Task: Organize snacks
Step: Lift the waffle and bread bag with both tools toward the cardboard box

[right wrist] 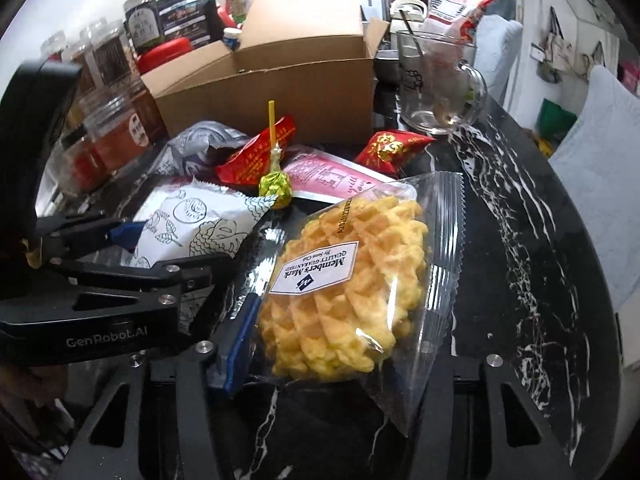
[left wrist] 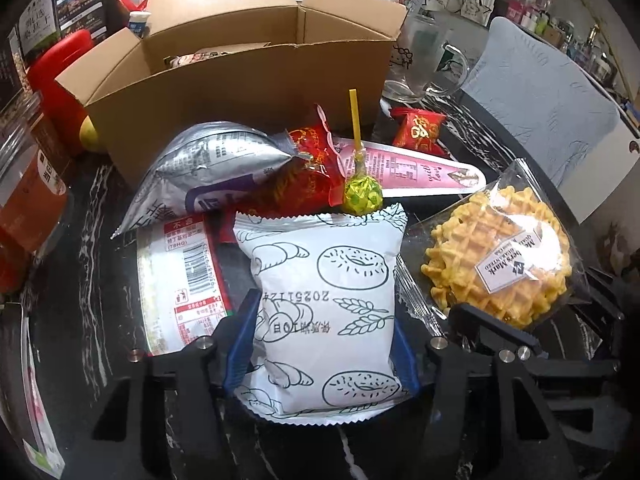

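**A:** My left tongs [left wrist: 324, 344] have both blue pads against the sides of the white bread packet [left wrist: 326, 312], near edge of the pile on the table [left wrist: 92, 216]. My right tongs [right wrist: 344, 344] are about a third open around the clear-wrapped waffle [right wrist: 344, 292], just to its right. Both go to the open cardboard box [left wrist: 240, 80] at the far side, I'd say.

**B:** Advice for the lift?

**A:** Raise the packet straight up first; the green lollipop [left wrist: 362, 200] lies at its far edge and could roll. Keep the squeeze light, since both bags are soft.

**B:** Is the waffle actually gripped?

**A:** I can't tell. The right view shows only the left blue pad at the wrapper; the bag hides the other. The left view shows just the waffle's near edge, but only it sees packets already inside the box.
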Action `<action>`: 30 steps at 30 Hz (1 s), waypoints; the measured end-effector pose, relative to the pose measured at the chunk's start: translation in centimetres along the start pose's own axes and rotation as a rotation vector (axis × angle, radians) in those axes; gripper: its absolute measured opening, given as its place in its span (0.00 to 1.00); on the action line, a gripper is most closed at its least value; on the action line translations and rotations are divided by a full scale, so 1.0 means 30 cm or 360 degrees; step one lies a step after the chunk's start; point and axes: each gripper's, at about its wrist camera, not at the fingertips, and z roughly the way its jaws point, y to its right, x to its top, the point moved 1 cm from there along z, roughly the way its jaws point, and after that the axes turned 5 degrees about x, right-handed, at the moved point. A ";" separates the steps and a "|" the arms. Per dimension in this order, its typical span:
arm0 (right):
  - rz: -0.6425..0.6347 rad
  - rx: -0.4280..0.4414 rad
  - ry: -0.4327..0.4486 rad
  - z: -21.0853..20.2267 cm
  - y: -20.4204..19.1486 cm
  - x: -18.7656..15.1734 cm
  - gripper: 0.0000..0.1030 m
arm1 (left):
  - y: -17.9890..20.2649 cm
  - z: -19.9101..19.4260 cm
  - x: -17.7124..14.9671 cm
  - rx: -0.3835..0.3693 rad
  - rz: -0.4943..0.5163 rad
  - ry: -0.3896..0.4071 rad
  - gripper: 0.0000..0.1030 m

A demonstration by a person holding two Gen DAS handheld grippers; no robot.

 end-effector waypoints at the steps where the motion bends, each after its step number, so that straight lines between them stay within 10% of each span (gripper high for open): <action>1: 0.0004 0.0001 0.0005 -0.005 0.003 0.000 0.49 | 0.000 -0.005 -0.004 -0.0009 0.0001 -0.0003 0.56; 30: -0.0101 0.0160 0.0365 -0.270 -0.135 0.035 0.40 | -0.015 -0.341 -0.043 -0.0024 -0.0102 0.0341 0.51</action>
